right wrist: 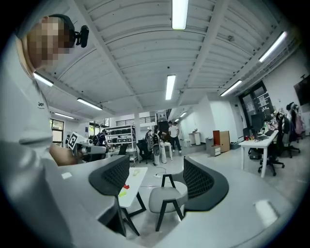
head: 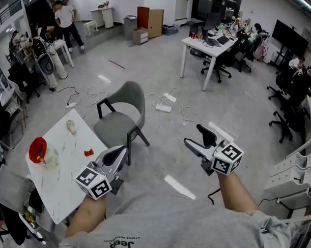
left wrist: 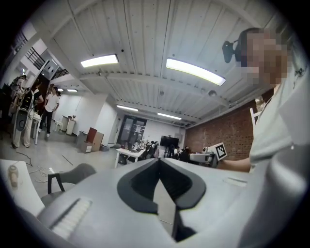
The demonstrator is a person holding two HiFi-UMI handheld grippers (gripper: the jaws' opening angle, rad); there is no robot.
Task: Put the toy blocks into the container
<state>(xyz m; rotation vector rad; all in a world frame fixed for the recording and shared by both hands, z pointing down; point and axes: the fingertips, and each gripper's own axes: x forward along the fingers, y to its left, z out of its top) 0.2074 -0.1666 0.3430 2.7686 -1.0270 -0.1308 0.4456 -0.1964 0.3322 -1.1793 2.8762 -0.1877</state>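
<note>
A white table [head: 65,175] stands at the lower left of the head view. Near its left edge sits a red container [head: 38,149], with a small red block [head: 89,152] and a pale beige piece [head: 70,126] lying apart from it. My left gripper [head: 117,154] hangs off the table's right edge, jaws shut with nothing between them; in the left gripper view [left wrist: 160,162] it tilts up toward the ceiling. My right gripper [head: 198,139] hovers over the floor, open and empty. Between its jaws, the right gripper view [right wrist: 157,180] shows the table with the red block [right wrist: 126,186].
A grey chair [head: 122,114] stands beside the table's far right corner. Cables and a power strip [head: 163,107] lie on the floor beyond it. A white desk [head: 209,49] with office chairs is at the back right. People stand at the far left [head: 65,20].
</note>
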